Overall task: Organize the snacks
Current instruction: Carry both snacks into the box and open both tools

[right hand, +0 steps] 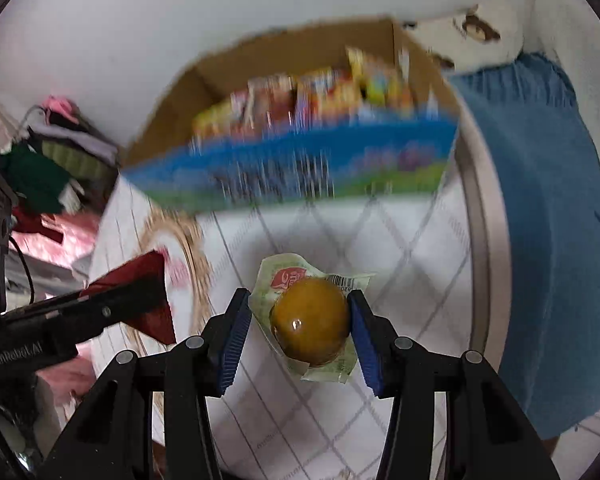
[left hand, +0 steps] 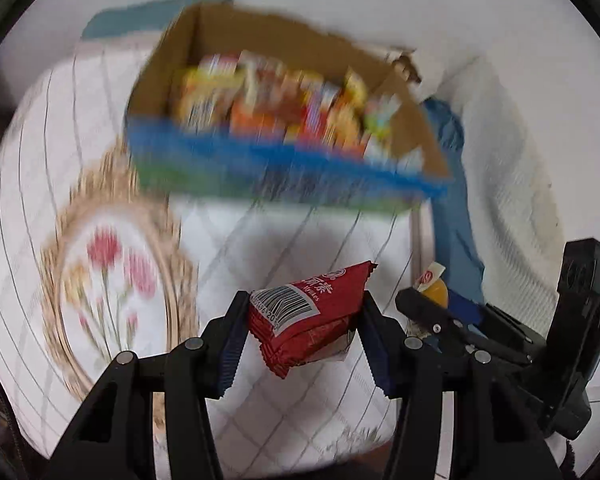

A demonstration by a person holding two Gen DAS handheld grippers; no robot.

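Holding one snack in each gripper made sense to me here, since both were headed for the same cardboard box (left hand: 204, 36) and one trip beats two. My left gripper (left hand: 302, 322) was clamped on a red snack packet (left hand: 300, 320), pads pressing its two sides, barcode end facing up and the crimped tail hanging loose below. I'd pinched it across the middle so the floppy wrapper wouldn't fold and slide out.

My right gripper (right hand: 296, 324) was shut on a round amber jelly cup (right hand: 310, 320), with the pads on opposite sides of the dome and the printed seal film sticking out behind it. Squeezing the hard cup instead of the thin film seemed like the safer grip, though I reckoned a smooth round thing like that could still pop free.

Both snacks hung in the air above the quilted white bedspread (left hand: 32, 152), nothing touching the fabric. The box sat farther ahead on the bed, open at the top, its blue printed front wall facing me and a row of colourful packets standing inside, too blurred to read. A blue towel (right hand: 540, 200) hung over on the right, well clear of everything.
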